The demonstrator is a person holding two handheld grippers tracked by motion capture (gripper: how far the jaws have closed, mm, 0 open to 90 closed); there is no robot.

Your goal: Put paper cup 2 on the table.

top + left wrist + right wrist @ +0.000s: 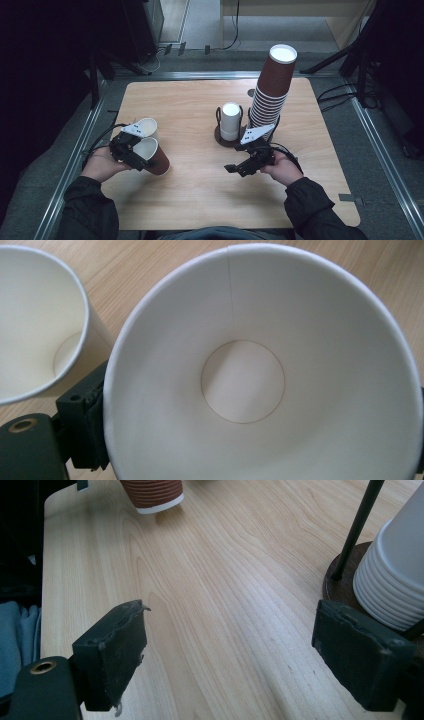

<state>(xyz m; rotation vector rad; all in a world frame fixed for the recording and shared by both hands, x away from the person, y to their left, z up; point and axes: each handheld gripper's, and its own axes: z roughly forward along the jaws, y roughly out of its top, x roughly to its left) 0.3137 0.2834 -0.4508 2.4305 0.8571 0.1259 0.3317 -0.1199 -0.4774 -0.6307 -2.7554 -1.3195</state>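
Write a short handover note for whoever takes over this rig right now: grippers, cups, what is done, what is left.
Left gripper: shut on a brown cup, tilted over the table, mouth toward its camera.
Right gripper: open, nothing between the jaws, low over the table before the stacks.
White cup: loose beside the held cup.
White stack: in the wire holder; tall brown stack right of it.
Done: two cups pulled out.
Left: probably setting down or nesting the brown cup.
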